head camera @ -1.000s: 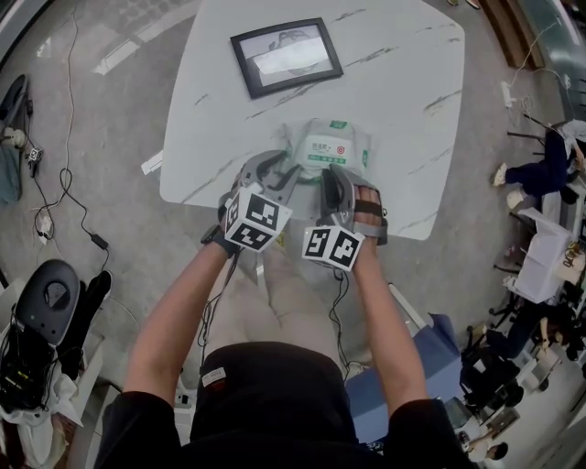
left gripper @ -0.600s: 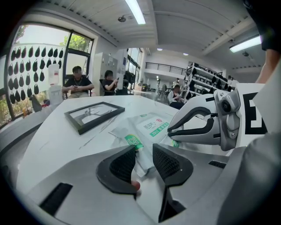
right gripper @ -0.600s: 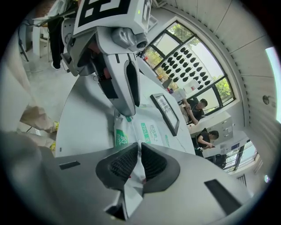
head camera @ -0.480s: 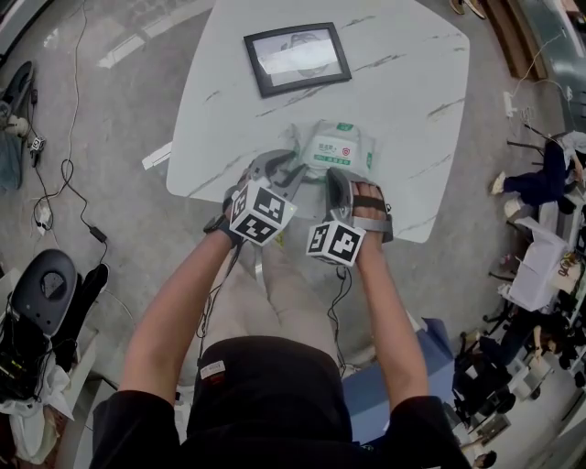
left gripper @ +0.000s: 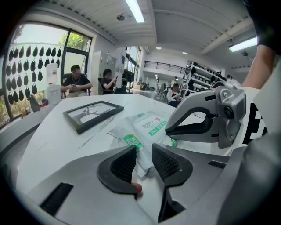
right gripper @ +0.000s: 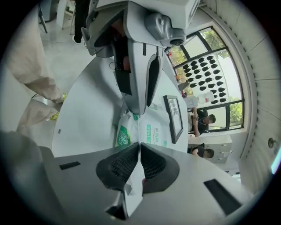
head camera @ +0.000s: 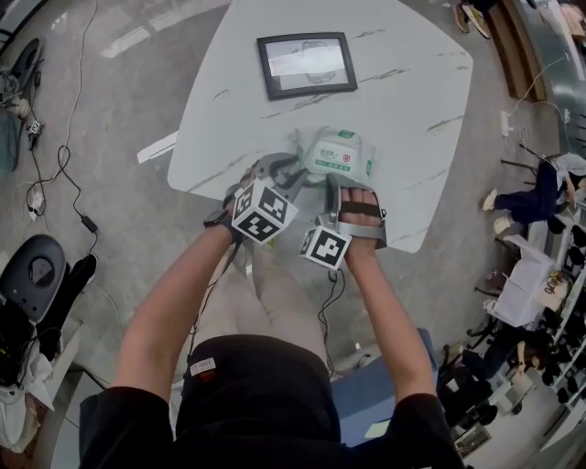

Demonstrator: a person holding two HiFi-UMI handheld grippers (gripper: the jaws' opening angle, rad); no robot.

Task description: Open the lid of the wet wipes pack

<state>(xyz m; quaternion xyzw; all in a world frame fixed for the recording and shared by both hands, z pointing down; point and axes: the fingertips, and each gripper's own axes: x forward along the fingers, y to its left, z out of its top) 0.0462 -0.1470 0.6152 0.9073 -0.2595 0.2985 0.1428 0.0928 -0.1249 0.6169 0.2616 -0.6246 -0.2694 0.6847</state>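
bright, even light from ceiling strips [left gripper: 135, 9] and windows [left gripper: 39, 39]; fisheye views warp at dark edges.

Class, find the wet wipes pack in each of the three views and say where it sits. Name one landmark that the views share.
Head view: wet wipes pack just above centre, below the picture frame.
Left gripper view: wet wipes pack at centre, right of the picture frame.
Right gripper view: wet wipes pack at centre, left of the picture frame.
Shared landmark: the black picture frame.
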